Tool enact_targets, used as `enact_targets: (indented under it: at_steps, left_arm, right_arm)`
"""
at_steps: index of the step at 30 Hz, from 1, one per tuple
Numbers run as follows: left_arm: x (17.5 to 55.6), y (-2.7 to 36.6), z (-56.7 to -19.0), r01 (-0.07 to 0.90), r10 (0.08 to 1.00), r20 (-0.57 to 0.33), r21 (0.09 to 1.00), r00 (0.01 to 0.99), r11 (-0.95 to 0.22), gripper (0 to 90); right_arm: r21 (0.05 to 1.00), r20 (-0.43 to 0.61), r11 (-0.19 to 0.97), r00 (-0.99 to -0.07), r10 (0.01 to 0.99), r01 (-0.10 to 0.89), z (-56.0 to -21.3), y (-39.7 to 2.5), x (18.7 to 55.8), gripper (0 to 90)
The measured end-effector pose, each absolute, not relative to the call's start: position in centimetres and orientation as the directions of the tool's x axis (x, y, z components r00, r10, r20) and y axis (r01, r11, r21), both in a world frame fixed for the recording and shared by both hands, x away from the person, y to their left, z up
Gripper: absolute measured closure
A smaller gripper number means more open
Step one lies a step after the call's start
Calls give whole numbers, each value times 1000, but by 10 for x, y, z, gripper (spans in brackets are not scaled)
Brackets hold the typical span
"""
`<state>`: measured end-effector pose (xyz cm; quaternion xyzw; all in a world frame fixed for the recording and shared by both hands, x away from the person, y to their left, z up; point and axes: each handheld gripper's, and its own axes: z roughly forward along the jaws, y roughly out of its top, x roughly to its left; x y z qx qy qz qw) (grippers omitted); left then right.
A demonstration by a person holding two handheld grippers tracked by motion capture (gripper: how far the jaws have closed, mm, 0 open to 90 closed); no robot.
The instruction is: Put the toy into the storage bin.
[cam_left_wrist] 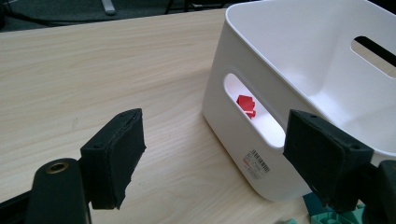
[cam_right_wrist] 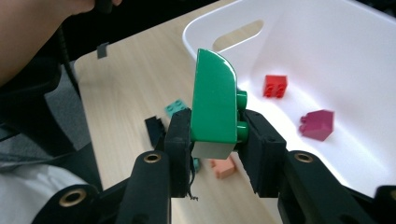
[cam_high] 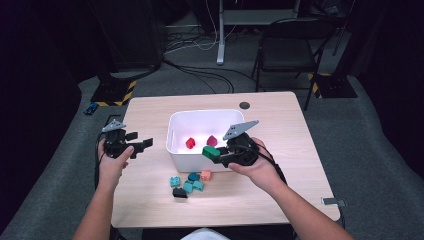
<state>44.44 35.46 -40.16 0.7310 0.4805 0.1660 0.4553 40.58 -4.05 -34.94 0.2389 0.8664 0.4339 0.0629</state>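
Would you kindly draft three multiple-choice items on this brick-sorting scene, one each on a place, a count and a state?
1. Where is the green brick?
A. Clamped in the right gripper
B. Lying in the white bin
C. On the table with the loose bricks

2. How many bricks lie inside the white bin?
A. None
B. Two
C. Five

3. How do the left gripper jaws stand?
A. Shut on a teal brick
B. Shut on the bin's wall
C. Open, holding nothing

Key: 1 A, the right gripper view shows both pads pressed on the green brick's sides. 2 B, a red brick and a magenta brick rest on the bin's floor. 3 C, the left gripper view shows bare table between the spread pads.
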Motion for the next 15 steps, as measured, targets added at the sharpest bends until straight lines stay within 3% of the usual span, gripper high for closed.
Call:
enact_targets:
  at_steps: [15]
  left_arm:
    - [445,356,-402,553,854,-194,823,484,-126,203]
  right_arm:
    - [800,83,462,-833,548,383,-344,-28,458,653]
